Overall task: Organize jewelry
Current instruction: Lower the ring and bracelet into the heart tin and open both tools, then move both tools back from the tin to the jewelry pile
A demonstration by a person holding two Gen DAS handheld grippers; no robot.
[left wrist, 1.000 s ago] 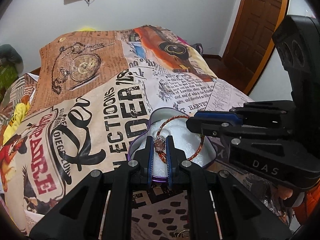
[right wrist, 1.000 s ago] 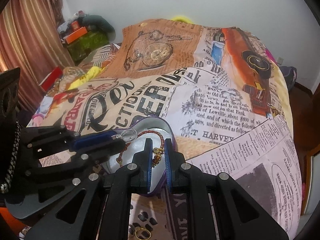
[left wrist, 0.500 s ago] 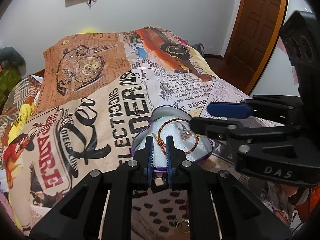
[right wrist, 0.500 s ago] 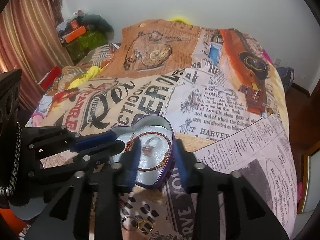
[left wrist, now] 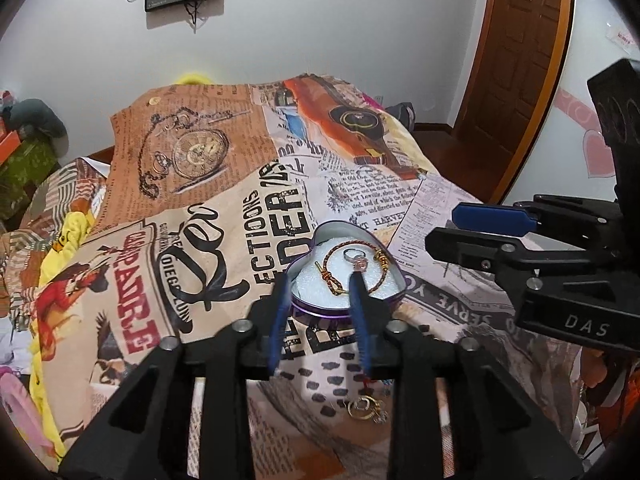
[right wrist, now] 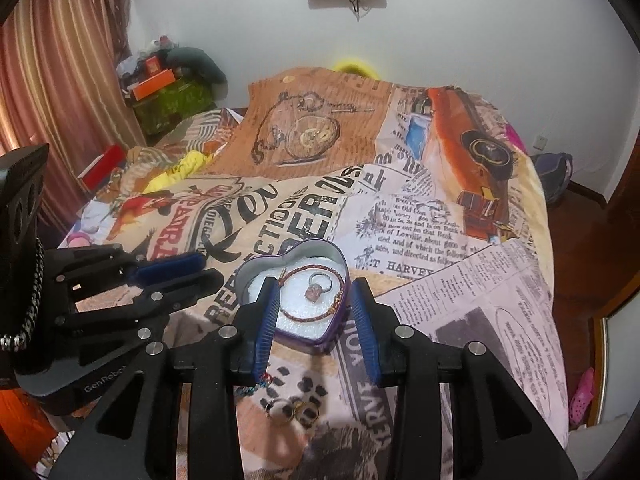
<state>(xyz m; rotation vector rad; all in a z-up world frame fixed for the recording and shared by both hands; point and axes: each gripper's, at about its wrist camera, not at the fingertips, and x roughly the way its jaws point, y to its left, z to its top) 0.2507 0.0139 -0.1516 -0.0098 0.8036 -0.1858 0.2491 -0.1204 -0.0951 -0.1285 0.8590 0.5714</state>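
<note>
Progress of the jewelry-sorting task, seen along both wrist cameras. A heart-shaped purple tin (left wrist: 347,278) (right wrist: 294,296) with a white foam lining rests on the printed bedspread (left wrist: 224,216) (right wrist: 420,240). Inside it lie a braided red-and-gold bracelet (left wrist: 352,268) (right wrist: 310,292) and a ring with a pinkish stone (left wrist: 357,259) (right wrist: 318,286), the ring inside the bracelet's loop; these two items can be judged as stowed. The left tongs (left wrist: 320,308) and the right tongs (right wrist: 316,320) both stand spread apart on the near side of the tin, with nothing held between their blue pads; each is also visible from the other's camera. Still outside the tin, on the bedspread nearer the cameras, lies a small cluster of gold rings (left wrist: 366,408) (right wrist: 292,410), with a thin multicoloured cord (right wrist: 256,384) beside them; its exact kind cannot be told. The task thus appears partly complete: the remaining loose pieces await transfer, and no lid is in view.
</note>
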